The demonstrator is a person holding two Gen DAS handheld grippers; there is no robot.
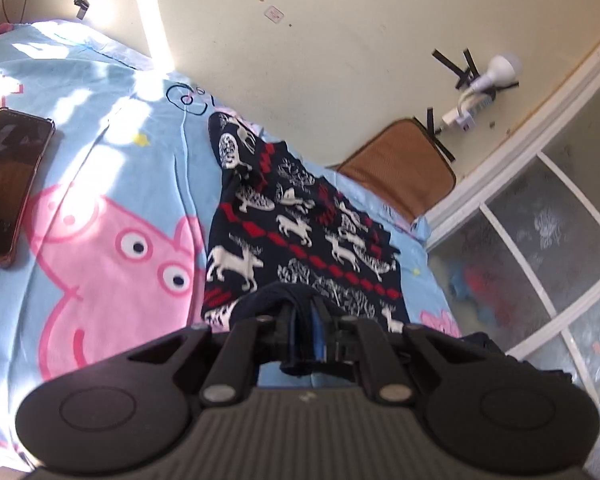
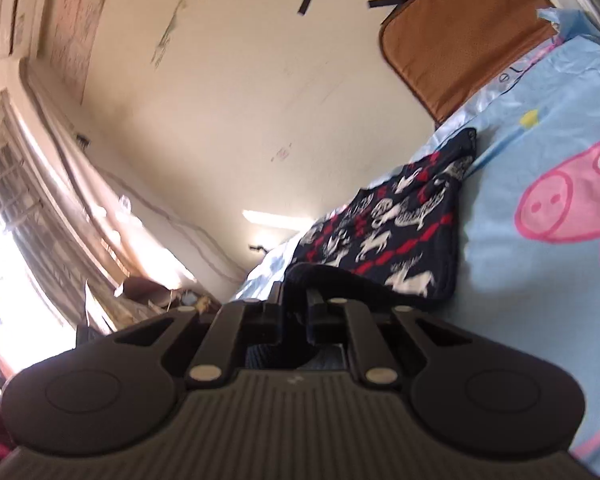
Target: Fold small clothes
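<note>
A light blue bedsheet [image 1: 100,128] printed with a large pink cartoon pig covers the bed and fills most of the left wrist view. On it lies a small navy garment [image 1: 300,224] patterned with white reindeer and red diamonds, stretching from the near edge toward the far cream wall [image 1: 320,40]. A brown cushion [image 1: 400,172] leans against that wall at the far right, beside a frosted glass door [image 1: 540,240]. A dark phone [image 1: 8,184] rests on the sheet at the far left, well apart from the garment. The left gripper [image 1: 304,320] has its fingers clamped on the garment's near dark hem. The right gripper [image 2: 296,304] likewise pinches a bunched fold of the same hem.
</note>
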